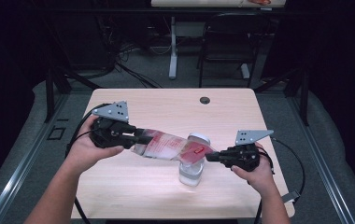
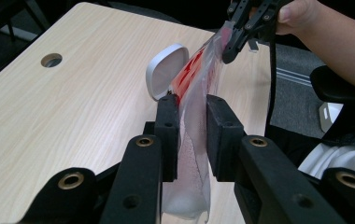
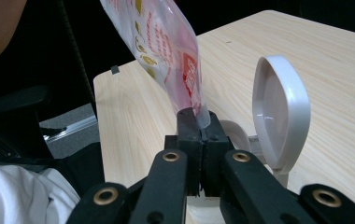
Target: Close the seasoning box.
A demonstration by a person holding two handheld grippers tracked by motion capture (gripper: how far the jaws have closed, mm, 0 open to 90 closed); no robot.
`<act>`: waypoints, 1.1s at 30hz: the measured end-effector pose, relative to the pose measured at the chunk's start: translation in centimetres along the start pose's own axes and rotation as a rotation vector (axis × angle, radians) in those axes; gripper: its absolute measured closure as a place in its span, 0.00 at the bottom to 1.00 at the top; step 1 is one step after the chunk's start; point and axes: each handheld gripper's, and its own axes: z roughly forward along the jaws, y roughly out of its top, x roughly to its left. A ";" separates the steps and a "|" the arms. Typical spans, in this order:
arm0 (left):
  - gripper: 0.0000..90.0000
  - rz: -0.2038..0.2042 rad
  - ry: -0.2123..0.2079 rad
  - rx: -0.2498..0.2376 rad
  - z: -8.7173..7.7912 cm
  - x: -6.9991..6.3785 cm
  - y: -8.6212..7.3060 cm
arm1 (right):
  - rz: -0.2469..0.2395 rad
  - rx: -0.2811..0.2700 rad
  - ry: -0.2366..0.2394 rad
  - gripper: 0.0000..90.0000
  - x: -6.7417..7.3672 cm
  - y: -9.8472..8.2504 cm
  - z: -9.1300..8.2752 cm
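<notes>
With the left gripper (image 2: 192, 135) clamped on the body of the pouch (image 1: 168, 145) and the right gripper (image 3: 202, 135) pinched tight on its top corner, keep both jaws steady and tip the pouch toward the open container (image 1: 192, 171) beneath the right jaws, its 1 lid (image 3: 278, 112) upright beside them.

Light wooden table (image 1: 133, 105) with a cable hole (image 1: 205, 100), bearing one open-lidded clear container (image 1: 190, 173).

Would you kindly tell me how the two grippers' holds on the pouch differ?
The left gripper clamps the pouch across its wide body, jaws apart; the right gripper pinches its thin edge, jaws nearly together, above the open-lidded container. Both are shut on the pouch, holding it off the table.
</notes>
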 end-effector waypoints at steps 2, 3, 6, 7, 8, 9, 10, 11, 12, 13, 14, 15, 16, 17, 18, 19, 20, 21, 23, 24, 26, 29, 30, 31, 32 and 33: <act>0.85 0.001 0.000 0.003 -0.1 0.0 0.0 | -0.001 0.002 0.001 0.99 0.0 0.0 0.1; 0.85 0.000 0.001 0.002 -0.1 0.0 0.0 | 0.002 -0.003 0.003 0.99 0.1 0.0 0.2; 0.85 0.003 0.004 0.002 -0.2 0.0 0.0 | -0.002 0.006 0.005 0.99 0.1 0.0 0.3; 0.85 0.004 0.006 0.003 -0.2 0.0 0.0 | -0.003 0.007 0.004 0.99 0.1 0.0 0.4; 0.85 0.003 0.007 0.003 -0.2 0.0 0.0 | -0.006 0.009 0.003 0.99 0.1 0.0 0.4; 0.85 0.002 0.007 0.001 -0.2 0.0 0.0 | -0.007 0.011 0.004 0.99 0.1 0.1 0.4; 0.85 0.002 0.007 0.003 -0.3 0.0 0.0 | -0.004 0.007 0.002 0.99 0.1 0.1 0.5; 0.85 0.001 0.008 0.002 -0.3 0.0 0.0 | -0.003 0.004 0.004 0.99 0.1 0.1 0.6; 0.85 0.001 0.008 0.002 -0.3 0.0 0.0 | -0.004 0.005 0.003 0.99 0.1 0.1 0.6; 0.85 0.000 0.008 0.001 -0.3 0.1 0.0 | -0.004 0.006 0.002 0.99 0.1 0.1 0.7; 0.85 -0.002 0.008 0.001 -0.3 0.1 0.0 | -0.003 0.007 0.002 0.99 0.1 0.1 0.7; 0.85 -0.002 0.009 0.001 -0.3 0.1 0.0 | -0.002 0.007 0.005 0.99 0.1 0.1 0.7; 0.85 -0.005 0.010 -0.002 -0.2 0.1 0.0 | -0.003 0.007 0.006 0.99 0.1 0.1 0.7; 0.85 -0.006 0.009 -0.003 -0.3 0.1 0.0 | -0.004 0.007 0.005 0.99 0.1 0.1 0.7; 0.85 -0.006 0.009 -0.002 -0.3 0.1 0.0 | -0.004 0.006 0.006 0.99 0.1 0.1 0.7; 0.85 -0.007 0.009 -0.002 -0.2 0.1 0.0 | -0.007 0.009 0.006 0.99 0.1 0.2 0.7; 0.85 -0.009 0.007 -0.006 -0.2 0.1 0.0 | -0.007 0.008 0.004 0.99 0.1 0.2 0.6; 0.85 -0.008 0.005 -0.004 -0.2 0.2 0.0 | -0.008 0.008 0.007 0.99 0.1 0.2 0.5; 0.85 -0.009 -0.001 -0.007 -0.2 0.2 0.0 | -0.010 0.003 0.007 0.99 0.1 0.3 0.4; 0.85 -0.008 -0.002 -0.007 -0.2 0.2 0.1 | -0.011 0.003 0.006 0.99 0.2 0.3 0.3; 0.85 -0.008 -0.004 -0.010 -0.1 0.2 0.1 | -0.016 0.007 0.005 0.99 0.2 0.3 0.1; 0.85 -0.006 -0.005 -0.011 -0.1 0.3 0.2 | -0.015 0.002 0.004 0.99 0.3 0.3 0.0; 0.85 -0.005 -0.007 -0.011 0.0 0.3 0.2 | -0.016 0.001 0.001 0.99 0.3 0.3 0.0; 0.85 -0.004 -0.008 -0.010 0.0 0.3 0.3 | -0.016 0.000 0.001 0.99 0.3 0.3 -0.1; 0.85 -0.004 -0.009 -0.011 0.0 0.3 0.3 | -0.018 0.001 -0.001 0.99 0.3 0.3 -0.2; 0.85 -0.004 -0.008 -0.009 0.0 0.3 0.3 | -0.015 -0.003 0.000 0.99 0.3 0.2 -0.2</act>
